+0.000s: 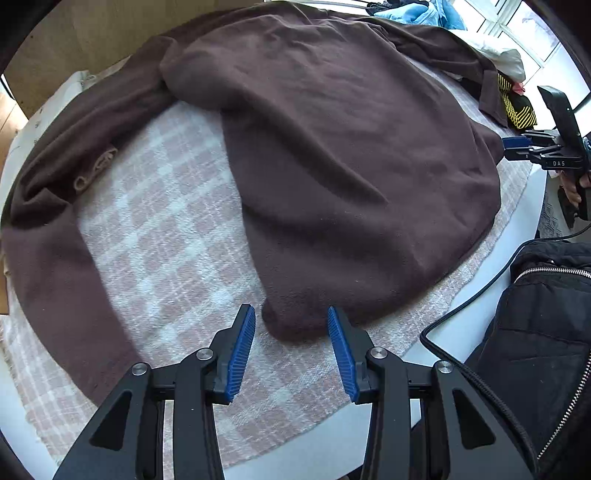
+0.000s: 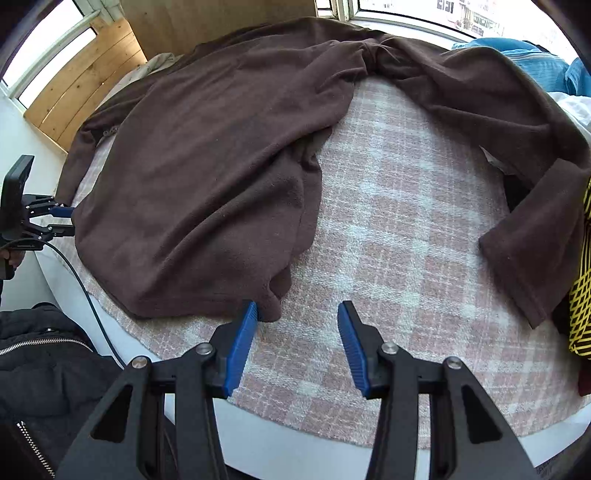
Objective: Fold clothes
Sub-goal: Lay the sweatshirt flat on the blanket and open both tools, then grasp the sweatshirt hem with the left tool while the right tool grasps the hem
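Lying flat on checked cloth [image 2: 399, 236], brown sweater [image 1: 332, 147] spread wide, sleeves out each side. Left tongs [image 1: 291, 325] apart, near hem corner bulging between blue pads [image 1: 242, 350]. Right tongs [image 2: 297, 319] apart, other hem corner just beside left pad, not gripped. Far off: blue garment [image 2: 535, 62], wooden board [image 2: 85, 81].

Left gripper [image 1: 291, 325] and right gripper [image 2: 297, 319] both gape, seemingly empty.

daylight from windows [image 2: 424, 11] | glare there | fisheye edges bent | sharp
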Tool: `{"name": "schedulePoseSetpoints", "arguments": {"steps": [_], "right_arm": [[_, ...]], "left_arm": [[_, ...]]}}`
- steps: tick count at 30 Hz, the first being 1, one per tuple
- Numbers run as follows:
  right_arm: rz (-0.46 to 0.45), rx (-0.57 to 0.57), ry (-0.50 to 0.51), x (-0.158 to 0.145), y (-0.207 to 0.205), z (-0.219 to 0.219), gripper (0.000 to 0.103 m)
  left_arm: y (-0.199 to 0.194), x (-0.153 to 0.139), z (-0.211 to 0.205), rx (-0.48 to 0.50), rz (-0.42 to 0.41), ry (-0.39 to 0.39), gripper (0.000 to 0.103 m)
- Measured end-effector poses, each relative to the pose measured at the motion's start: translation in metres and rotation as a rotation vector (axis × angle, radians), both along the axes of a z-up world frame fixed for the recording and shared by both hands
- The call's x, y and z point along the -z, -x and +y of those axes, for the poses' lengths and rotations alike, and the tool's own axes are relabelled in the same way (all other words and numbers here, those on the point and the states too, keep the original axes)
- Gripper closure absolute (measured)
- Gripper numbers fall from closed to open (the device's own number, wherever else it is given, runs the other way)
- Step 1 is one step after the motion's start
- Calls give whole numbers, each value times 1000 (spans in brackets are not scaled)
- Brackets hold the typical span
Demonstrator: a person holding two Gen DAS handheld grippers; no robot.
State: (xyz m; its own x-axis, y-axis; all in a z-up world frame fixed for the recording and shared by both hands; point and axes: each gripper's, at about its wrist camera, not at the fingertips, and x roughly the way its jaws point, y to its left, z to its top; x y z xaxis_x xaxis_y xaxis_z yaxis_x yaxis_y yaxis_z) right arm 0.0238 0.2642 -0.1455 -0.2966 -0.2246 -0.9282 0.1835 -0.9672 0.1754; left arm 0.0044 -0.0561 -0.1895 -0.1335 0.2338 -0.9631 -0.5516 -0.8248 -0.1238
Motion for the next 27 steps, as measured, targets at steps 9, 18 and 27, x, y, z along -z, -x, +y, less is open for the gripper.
{"name": "schedulePoseSetpoints", "arguments": {"steps": [9,18,27], "right_arm": [[15,-56,89,5,11,-25,96],[219,87,309,-107,-5,46,97],[125,206,382,-102,-30,68,97]], "left_arm": [[12,-20,1,-55,5,-108,83],[18,-71,-20,-155,54,-247,92],[-6,-150,-38,-145,161,-262,92]]}}
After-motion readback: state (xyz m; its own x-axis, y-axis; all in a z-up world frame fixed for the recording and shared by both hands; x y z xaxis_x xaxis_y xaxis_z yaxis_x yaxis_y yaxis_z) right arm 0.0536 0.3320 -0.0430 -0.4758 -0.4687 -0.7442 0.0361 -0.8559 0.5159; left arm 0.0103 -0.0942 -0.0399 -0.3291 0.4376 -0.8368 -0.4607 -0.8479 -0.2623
